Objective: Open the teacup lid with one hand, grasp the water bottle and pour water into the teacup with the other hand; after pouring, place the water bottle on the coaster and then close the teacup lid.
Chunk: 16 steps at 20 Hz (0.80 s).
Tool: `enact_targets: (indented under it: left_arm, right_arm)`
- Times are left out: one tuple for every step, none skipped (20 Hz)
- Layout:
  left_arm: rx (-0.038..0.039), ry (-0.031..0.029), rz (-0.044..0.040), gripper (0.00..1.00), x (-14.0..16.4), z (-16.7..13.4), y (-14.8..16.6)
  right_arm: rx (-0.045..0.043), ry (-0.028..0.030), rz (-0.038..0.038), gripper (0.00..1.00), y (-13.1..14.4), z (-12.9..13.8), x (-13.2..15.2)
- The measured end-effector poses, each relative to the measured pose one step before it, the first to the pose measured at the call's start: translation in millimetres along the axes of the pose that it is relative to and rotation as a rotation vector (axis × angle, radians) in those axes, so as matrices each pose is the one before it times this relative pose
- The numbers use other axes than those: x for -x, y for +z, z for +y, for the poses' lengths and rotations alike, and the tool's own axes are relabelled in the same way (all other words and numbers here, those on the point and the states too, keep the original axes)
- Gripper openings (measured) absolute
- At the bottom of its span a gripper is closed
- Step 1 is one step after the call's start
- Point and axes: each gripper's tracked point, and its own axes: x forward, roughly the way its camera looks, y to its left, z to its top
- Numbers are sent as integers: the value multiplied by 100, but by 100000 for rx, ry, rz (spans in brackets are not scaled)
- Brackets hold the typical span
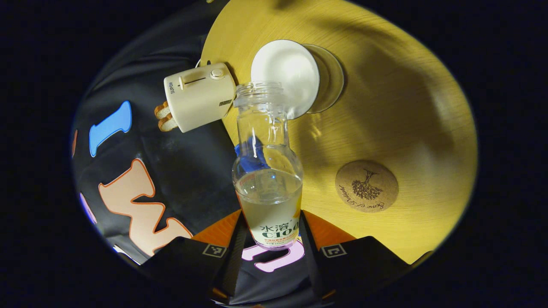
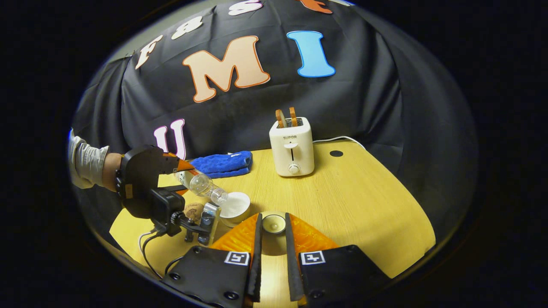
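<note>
My left gripper (image 1: pixel 274 239) has its 2 fingers pressed on the lower, labelled part of the water bottle (image 1: pixel 267 179), 1 on each side. The bottle is tipped forward, its open mouth hanging just over the near rim of the teacup (image 1: pixel 289 75). In the right gripper view the same gripper (image 2: pixel 182 169) holds the bottle (image 2: pixel 201 184) slanted down toward the cup (image 2: pixel 234 207), and a sleeve (image 2: pixel 85 160) shows behind it.

The bottle looks like clear, thin plastic, uncapped and roughly 1 third full, so I judge it light, smooth and easy to dent. The low hold on the label seems sound; squeezing harder could buckle the wall and push water out in a gush. The water sits in the lower body and I see no stream at the neck, so I think the tilt needs to go further before anything flows.

My right gripper (image 2: pixel 272 226) is closed narrow around the small round lid (image 2: pixel 273 223), which sits between the fingertips above the wooden table (image 2: pixel 364 205); both fingers appear to touch it. It looks hard, smooth and probably brittle, so I would keep it level.

The teacup is white inside, wide and shallow; I cannot tell whether it holds water. A clear saucer (image 1: pixel 332 79) lies under it. The cork coaster (image 1: pixel 366 186) lies bare, near the cup. Further off stand a cream toaster (image 2: pixel 292 147) with 2 slices of toast (image 2: pixel 285 116) and a folded blue cloth (image 2: pixel 222 164).
</note>
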Motion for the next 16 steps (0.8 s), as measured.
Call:
enact_targets:
  left_arm:
    - [-1035, -24, 661, 65, -3, 144, -139]
    - [-1434, -197, 888, 65, 14, 85, -112]
    - [-1704, 244, 708, 65, -14, 233, -112]
    - [-1857, 395, 955, 65, 10, 252, -103]
    - [-1620, 5, 952, 65, 101, 239, -186]
    - [-1502, 147, 653, 65, 25, 192, -103]
    - [-1589, 150, 1184, 65, 75, 208, -173]
    - [-1469, -269, 918, 65, 13, 64, -155]
    - [-1638, 79, 661, 65, -40, 313, -102]
    - [-1903, -88, 995, 65, -57, 233, -172]
    - [-1665, -341, 625, 65, 87, 262, -224]
    - [-1141, -199, 870, 65, -111, 307, -188]
    - [-1041, 40, 916, 65, 34, 279, -260]
    - [-912, -257, 685, 65, 104, 38, -31]
    - [-892, -41, 660, 65, 117, 39, -73]
    - [-1194, -71, 1195, 65, 121, 106, -168]
  right_arm:
    - [171, 247, -32, 29, 16, 27, -25]
    - [673, -157, -36, 29, -62, -49, 35]
    - [1131, -357, 22, 29, -42, -89, -149]
    - [642, 77, 195, 29, 33, 105, -171]
    - [-51, 228, 228, 29, -10, 67, -57]
    - [-163, 228, 190, 31, -162, -48, 152]
    - [-115, 173, 147, 29, 77, 97, -11]
    - [-74, 53, 20, 29, -53, -89, 60]
    - [-90, 235, 70, 29, 3, -16, 63]
    - [-158, 123, 114, 29, 66, -6, -65]
    - [-230, 93, 109, 29, -68, -44, -39]
    - [-358, -105, -87, 27, 104, -146, -17]
    - [-301, -290, -37, 29, -56, -37, -57]
    - [-422, -192, -144, 29, 128, -42, -77]
    - [-533, 40, 191, 29, -24, -14, 35]
    - [-152, 356, 219, 29, 4, 74, -7]
